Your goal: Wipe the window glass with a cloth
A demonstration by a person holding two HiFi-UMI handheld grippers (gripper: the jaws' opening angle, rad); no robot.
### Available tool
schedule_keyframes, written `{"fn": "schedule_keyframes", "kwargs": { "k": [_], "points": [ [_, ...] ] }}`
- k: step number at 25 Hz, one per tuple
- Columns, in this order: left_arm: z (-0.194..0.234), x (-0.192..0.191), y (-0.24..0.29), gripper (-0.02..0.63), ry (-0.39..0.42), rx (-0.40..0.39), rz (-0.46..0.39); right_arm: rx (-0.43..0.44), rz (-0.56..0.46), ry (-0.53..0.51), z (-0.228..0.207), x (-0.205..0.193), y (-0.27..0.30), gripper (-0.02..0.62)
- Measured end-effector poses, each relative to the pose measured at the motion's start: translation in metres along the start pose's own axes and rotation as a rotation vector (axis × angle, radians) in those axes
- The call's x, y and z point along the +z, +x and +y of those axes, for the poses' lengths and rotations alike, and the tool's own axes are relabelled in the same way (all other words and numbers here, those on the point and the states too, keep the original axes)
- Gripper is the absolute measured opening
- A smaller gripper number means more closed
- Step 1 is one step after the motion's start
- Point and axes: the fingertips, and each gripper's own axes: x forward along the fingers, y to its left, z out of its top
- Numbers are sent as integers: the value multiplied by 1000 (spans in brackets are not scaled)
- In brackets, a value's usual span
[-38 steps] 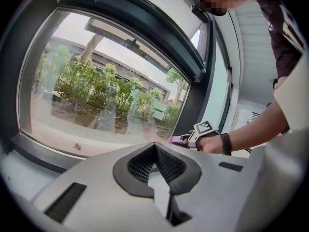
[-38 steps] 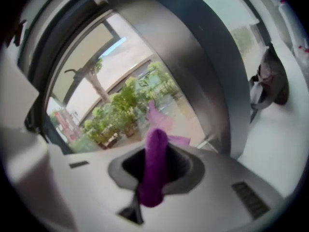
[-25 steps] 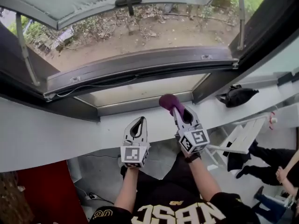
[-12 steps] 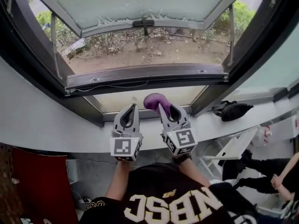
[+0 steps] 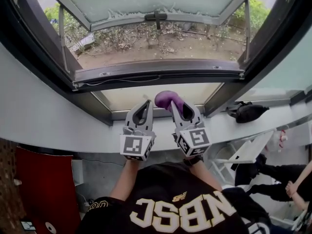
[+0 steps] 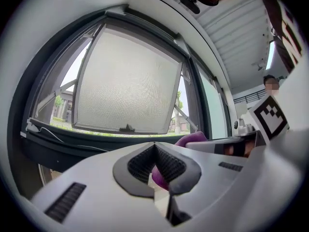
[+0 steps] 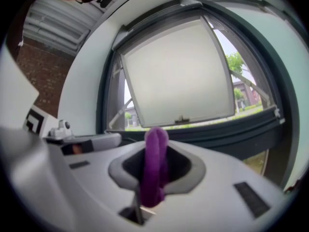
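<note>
Shirt print point(image 5: 183, 216): large white block letters on the black shirt, bottom centre of the head view; they show mirrored and seem to read "NBSC".
Shirt logo point(image 5: 179, 196): small yellow emblem above the letters, too small to read.
Sleeve mark point(image 5: 97, 206): yellow characters at lower left, not legible.
Left marker point(image 5: 133, 145): black-and-white square code on the left gripper point(image 5: 147, 103) cube, no letters.
Right marker point(image 5: 192, 138): similar code on the right gripper point(image 5: 176, 105) cube; it also shows at the right of the left gripper view.
Other text: none readable.

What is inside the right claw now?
A folded purple cloth, clamped by the jaws of the right claw. Its lower end is covered by the claw's body.
</note>
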Motion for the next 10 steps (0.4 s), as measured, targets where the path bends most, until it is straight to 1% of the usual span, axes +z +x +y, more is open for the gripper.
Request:
{"fn": "schedule_keyframes", "kwargs": {
  "k": [2, 6, 10],
  "points": [
    [0, -4, 1, 15, -7, -7, -11, -4, 4, 11, -2, -4, -3, 71],
    [4, -24, 4, 15, -23, -5, 34, -19, 7, 23, -8, -9, -9, 71],
    [4, -24, 12, 15, -9, -28, 7, -40, -8, 33, -18, -5, -8, 71]
  ]
}}
